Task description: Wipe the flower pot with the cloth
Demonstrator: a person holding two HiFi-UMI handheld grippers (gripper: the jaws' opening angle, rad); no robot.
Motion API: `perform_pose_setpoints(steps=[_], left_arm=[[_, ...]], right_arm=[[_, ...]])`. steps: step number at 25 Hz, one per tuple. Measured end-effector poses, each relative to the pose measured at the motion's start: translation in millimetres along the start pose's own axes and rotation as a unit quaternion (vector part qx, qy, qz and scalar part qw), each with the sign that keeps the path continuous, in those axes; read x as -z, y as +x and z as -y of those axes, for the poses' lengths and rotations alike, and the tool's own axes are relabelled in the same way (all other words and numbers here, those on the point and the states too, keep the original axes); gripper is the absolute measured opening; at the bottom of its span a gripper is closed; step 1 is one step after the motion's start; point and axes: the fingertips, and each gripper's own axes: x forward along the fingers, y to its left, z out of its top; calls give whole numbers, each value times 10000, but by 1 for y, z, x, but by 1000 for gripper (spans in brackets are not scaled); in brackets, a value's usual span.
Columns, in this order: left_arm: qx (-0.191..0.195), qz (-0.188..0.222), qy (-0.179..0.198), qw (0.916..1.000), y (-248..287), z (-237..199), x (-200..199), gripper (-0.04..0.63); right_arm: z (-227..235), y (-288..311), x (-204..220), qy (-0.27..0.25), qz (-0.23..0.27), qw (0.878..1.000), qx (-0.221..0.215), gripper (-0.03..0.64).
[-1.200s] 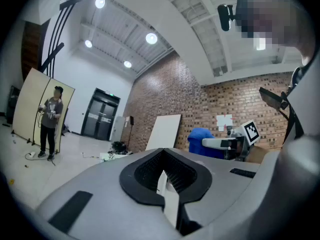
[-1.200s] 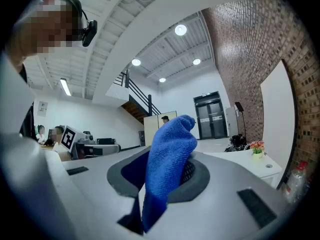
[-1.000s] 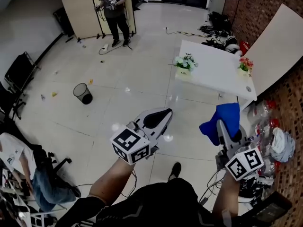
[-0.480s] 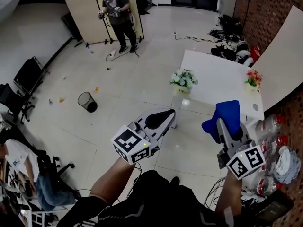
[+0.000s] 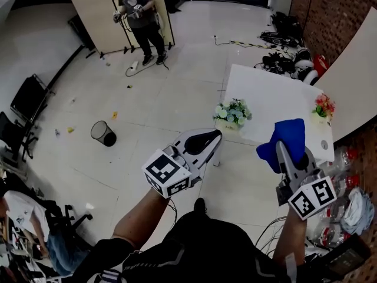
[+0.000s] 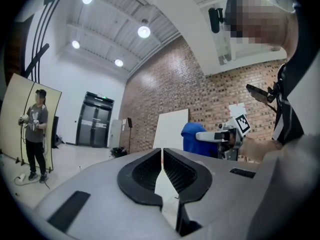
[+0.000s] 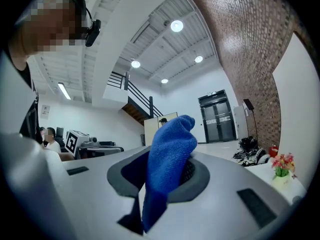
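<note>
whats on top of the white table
On the white table: a pot of white flowers at its near left corner, a pot of red flowers at the right edge. The blue cloth in the right gripper hides part of the near edge.

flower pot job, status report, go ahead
Left gripper shut, empty. Right gripper shut on blue cloth. White-flower pot and red-flower pot on white table ahead, untouched. No obstacle seen between.

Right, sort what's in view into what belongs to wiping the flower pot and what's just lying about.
Job: blue cloth, clamped in the right hand-held gripper; white-flowered pot and red-flowered pot on the white table.
Lying about: black waste bin, black chair, pile of gear on the floor.
</note>
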Motion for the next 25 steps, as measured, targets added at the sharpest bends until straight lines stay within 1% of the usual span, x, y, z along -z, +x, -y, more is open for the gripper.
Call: perform_pose_setpoints(steps=[3, 5, 7, 8, 9, 13, 14, 15, 16, 17, 18, 20, 22, 23, 25], left_arm=[[114, 134, 59, 9998, 8, -39, -6, 5], [277, 180, 93, 9994, 17, -60, -7, 7], [493, 174, 144, 9985, 28, -75, -6, 61], [562, 180, 136, 9982, 35, -81, -6, 68], [618, 198, 106, 9978, 43, -88, -5, 77], [876, 181, -96, 9959, 69, -114, 13, 153], [946, 132, -109, 9954, 75, -121, 19, 185], [1039, 64, -100, 9945, 81, -127, 26, 240], [1145, -7, -67, 9934, 88, -133, 33, 322], [1236, -69, -13, 9923, 94, -137, 41, 374], [1302, -122, 57, 9914, 100, -140, 49, 394], [1432, -237, 189, 9892, 111, -142, 62, 461], [1561, -289, 195, 9871, 121, -142, 70, 545], [1599, -275, 169, 9866, 126, -143, 73, 575], [1630, -326, 155, 9860, 133, -150, 87, 595]], right_arm=[[8, 34, -6, -69, -9, 9999, 105, 77], [16, 55, -5, -45, -33, 9998, 195, 77], [27, 71, -2, -18, -78, 9996, 284, 77], [33, 78, -1, 1, -100, 9994, 322, 77], [40, 85, 1, 26, -128, 9993, 353, 77], [65, 104, 12, 110, -267, 9990, 354, 77], [72, 110, 15, 128, -285, 9990, 327, 77], [80, 117, 17, 148, -295, 9990, 289, 77], [88, 124, 20, 170, -310, 9991, 243, 77], [96, 131, 23, 193, -332, 9991, 190, 77], [105, 138, 27, 215, -352, 9991, 134, 77], [120, 149, 29, 243, -355, 9991, 31, 77], [135, 158, 27, 212, -354, 9991, -54, 77], [142, 163, 28, 188, -378, 9991, -88, 77], [153, 173, 36, 178, -472, 9986, -143, 77]])
